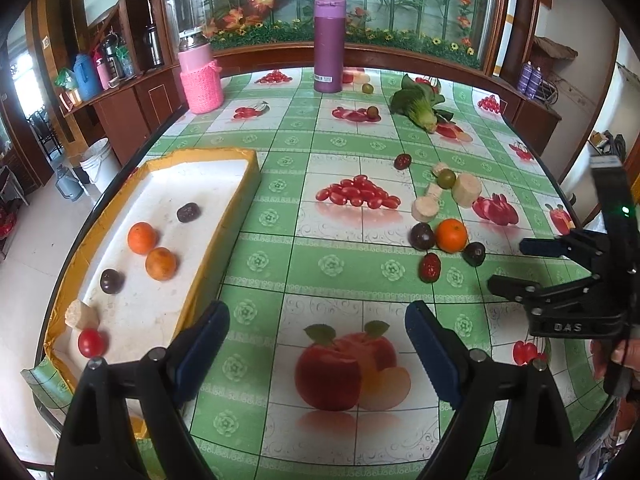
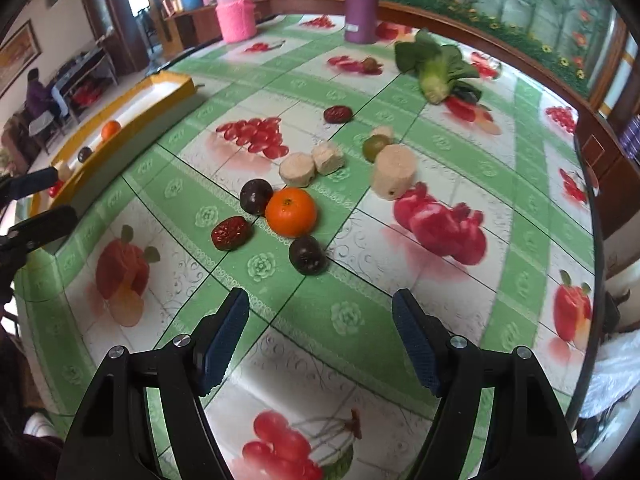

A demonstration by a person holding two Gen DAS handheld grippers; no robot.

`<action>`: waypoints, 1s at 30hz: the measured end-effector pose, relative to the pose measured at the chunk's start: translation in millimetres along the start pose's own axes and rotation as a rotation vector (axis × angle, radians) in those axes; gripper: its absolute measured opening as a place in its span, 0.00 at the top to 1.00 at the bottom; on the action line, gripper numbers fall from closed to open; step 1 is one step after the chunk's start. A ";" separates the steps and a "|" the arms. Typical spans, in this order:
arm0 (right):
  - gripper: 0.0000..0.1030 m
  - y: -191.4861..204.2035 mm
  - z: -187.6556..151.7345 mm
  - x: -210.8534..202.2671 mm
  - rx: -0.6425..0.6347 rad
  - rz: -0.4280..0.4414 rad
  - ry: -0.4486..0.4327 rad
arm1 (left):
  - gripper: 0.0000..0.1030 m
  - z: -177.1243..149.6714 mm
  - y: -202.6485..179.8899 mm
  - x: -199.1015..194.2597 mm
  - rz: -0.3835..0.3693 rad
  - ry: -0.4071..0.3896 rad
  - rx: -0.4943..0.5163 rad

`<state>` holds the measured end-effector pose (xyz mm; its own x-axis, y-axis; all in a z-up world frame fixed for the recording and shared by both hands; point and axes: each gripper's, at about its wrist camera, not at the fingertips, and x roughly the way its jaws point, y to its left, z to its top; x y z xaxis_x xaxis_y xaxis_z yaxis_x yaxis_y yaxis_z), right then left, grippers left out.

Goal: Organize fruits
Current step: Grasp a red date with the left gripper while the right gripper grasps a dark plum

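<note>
**Both grippers hanging wide over the fruit**

The left gripper (image 1: 317, 344) is hovering with jaws spread wide and empty beside the yellow-rimmed tray (image 1: 244, 184), which is holding two oranges (image 1: 142, 237), dark plums and a small tomato (image 1: 91, 342). The right gripper (image 2: 321, 336) is also gaping wide, holding nothing, just short of a loose orange (image 2: 291, 211), plums (image 2: 307, 255) and a red date (image 2: 231, 233) lying on the worktop (image 2: 360, 308).
</note>
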<state>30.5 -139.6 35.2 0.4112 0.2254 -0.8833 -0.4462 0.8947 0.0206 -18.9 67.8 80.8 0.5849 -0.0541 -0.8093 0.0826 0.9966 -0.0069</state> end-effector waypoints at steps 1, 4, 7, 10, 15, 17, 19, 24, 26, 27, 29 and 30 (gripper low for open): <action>0.29 0.5 2.4 4.7 -0.005 0.009 0.002 | 0.11 -0.3 0.1 0.7 0.006 0.004 0.001; 0.43 1.8 8.2 16.9 -0.029 0.041 0.008 | 0.11 0.0 -0.4 4.3 0.015 0.016 0.004; 0.72 0.5 8.7 25.8 -0.052 0.050 0.029 | 0.11 2.4 -5.8 10.5 0.003 0.035 0.015; 0.79 -4.3 6.2 21.3 -0.056 0.056 0.011 | 0.11 7.3 -20.8 18.1 -0.024 0.054 0.051; 0.79 -16.2 -4.1 2.2 -0.041 0.057 -0.027 | 0.11 19.5 -55.8 42.0 -0.106 0.112 0.113; 0.79 -22.4 -8.4 -2.6 -0.026 0.062 -0.031 | 0.12 23.9 -66.4 54.9 -0.125 0.138 0.117; 0.79 -28.2 -12.5 -5.2 -0.014 0.066 -0.029 | 0.12 27.7 -76.1 66.4 -0.151 0.164 0.123; 0.78 -34.6 -15.6 -4.4 0.011 0.085 -0.024 | 0.35 30.6 -93.1 88.3 -0.172 0.213 0.160; 0.77 -34.5 -14.1 -3.4 0.008 0.080 -0.024 | 0.60 30.3 -93.1 99.0 -0.202 0.248 0.146; 0.76 -33.6 -12.8 -1.7 0.005 0.081 -0.020 | 0.62 31.8 -92.9 97.3 -0.198 0.221 0.145; 0.72 -31.7 -11.1 1.1 0.003 0.090 -0.009 | 0.78 33.2 -90.3 97.8 -0.222 0.228 0.137; 0.72 -31.6 -10.2 1.7 0.004 0.098 -0.008 | 0.78 33.8 -86.8 98.2 -0.239 0.237 0.122</action>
<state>37.1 -171.5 28.3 0.3725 0.3147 -0.8731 -0.4816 0.8697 0.1080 58.7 -26.1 21.8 0.3356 -0.2542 -0.9070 0.2983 0.9420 -0.1536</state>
